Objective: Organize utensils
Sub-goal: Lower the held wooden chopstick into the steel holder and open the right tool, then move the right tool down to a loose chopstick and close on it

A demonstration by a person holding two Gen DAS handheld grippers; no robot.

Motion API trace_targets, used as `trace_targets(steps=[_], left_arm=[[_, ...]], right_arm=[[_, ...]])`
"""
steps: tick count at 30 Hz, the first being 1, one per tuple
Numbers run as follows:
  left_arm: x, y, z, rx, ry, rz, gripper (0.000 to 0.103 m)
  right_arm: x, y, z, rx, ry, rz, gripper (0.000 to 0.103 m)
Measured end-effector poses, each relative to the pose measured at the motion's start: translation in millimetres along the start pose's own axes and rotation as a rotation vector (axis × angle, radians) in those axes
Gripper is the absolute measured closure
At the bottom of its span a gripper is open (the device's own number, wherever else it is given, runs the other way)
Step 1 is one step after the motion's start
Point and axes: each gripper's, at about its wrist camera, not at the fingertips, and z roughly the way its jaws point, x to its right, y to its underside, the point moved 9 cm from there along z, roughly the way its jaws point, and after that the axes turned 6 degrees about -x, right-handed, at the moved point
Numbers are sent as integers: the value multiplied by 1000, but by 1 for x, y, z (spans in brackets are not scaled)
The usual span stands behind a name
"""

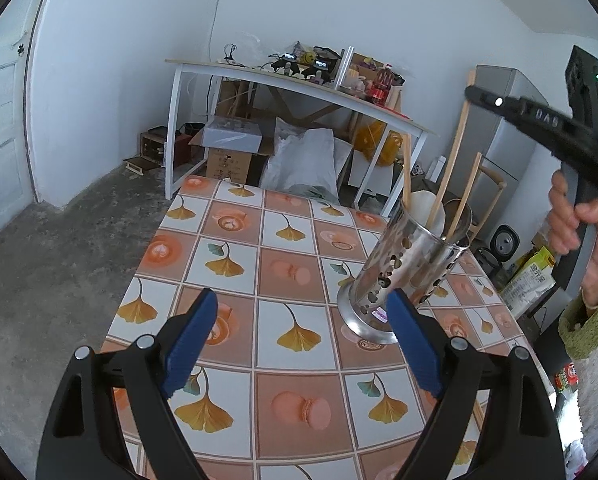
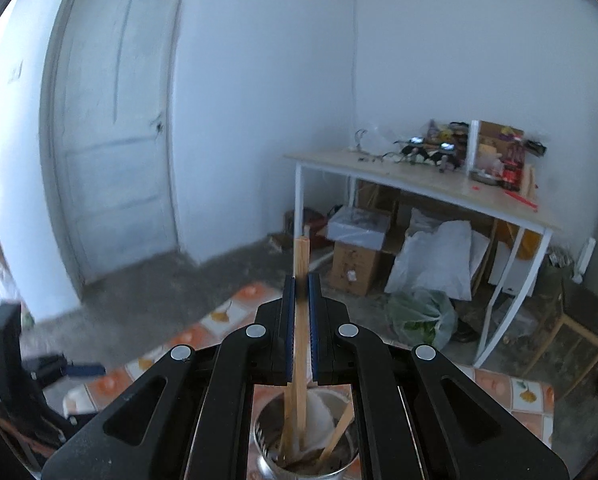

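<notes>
Right wrist view: jaws clenched on pale wooden chopstick [image 2: 301, 320] above perforated steel holder [image 2: 307, 464].

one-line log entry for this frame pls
left gripper: open, empty | right gripper: shut on chopstick | chopstick over holder | holder on table

Glossy perforated metal utensil holder [image 1: 403, 264], matt wooden chopsticks [image 1: 455, 160], glossy patterned tablecloth [image 1: 291, 400]

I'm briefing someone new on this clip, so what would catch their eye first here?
First, the perforated shiny steel utensil holder standing on the tiled-pattern tablecloth, with wooden sticks and a white utensil inside. Above it, the right gripper is shut on a wooden chopstick. The left gripper is open beside the holder's base.
</notes>
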Motion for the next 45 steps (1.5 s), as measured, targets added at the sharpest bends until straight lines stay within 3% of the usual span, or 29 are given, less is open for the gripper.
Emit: trace_targets(steps=[13, 20, 25, 29, 32, 36, 41, 45], left_arm=[[4, 4, 2, -10, 10, 6, 18], [6, 6, 2, -18, 10, 3, 17], [11, 8, 3, -24, 17, 11, 16], [18, 11, 4, -31, 33, 20, 15], [24, 15, 8, -45, 43, 34, 14], [36, 23, 19, -90, 54, 54, 13], [56, 44, 37, -176, 27, 97, 13], [69, 69, 53, -265, -9, 119, 13]], right_arm=[[-29, 45, 45, -190, -16, -110, 98], [-33, 52, 51, -230, -22, -109, 98], [-25, 36, 21, -169, -26, -65, 81], [-5, 26, -37, -69, -35, 34, 75], [12, 38, -76, -37, -40, 125, 74], [36, 103, -101, -129, -18, 279, 74], [44, 230, -80, -376, 8, 477, 76], [34, 304, -63, -501, 18, 566, 82]])
